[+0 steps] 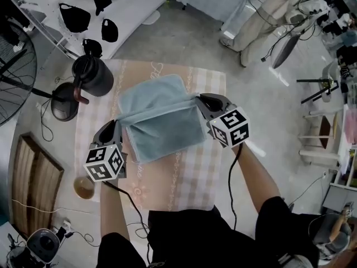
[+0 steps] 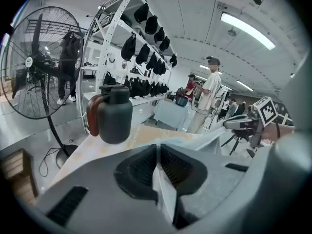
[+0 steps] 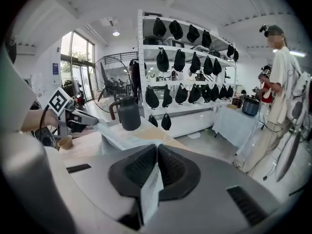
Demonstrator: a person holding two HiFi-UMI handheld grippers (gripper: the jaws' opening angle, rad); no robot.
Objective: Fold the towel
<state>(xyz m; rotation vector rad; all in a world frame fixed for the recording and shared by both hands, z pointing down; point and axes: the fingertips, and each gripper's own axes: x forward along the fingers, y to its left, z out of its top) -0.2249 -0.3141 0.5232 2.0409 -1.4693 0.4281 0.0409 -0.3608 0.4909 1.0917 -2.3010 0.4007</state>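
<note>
Fingers (image 2: pixel 139 169) clamped on towel (image 1: pixel 162 124) corners, left gripper (image 1: pixel 114 127) and right gripper (image 1: pixel 202 100) alike, towel seemingly doubled over table (image 1: pixel 195 172)

Your towel (image 1: pixel 162 121) is pale blue; the tabletop (image 1: pixel 195 175), beige-and-white checks; the jug (image 1: pixel 93 74), dark grey with a red-brown handle (image 1: pixel 82 97). Your left claw (image 1: pixel 111 129) and right claw (image 1: pixel 202 101) are grey, their cubes (image 1: pixel 104 162) black-and-white squares.

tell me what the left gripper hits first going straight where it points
Likely the towel the left gripper grips, lying just ahead, then the tablecloth under it; the dark jug stands left of that line. Depth is unclear.
</note>
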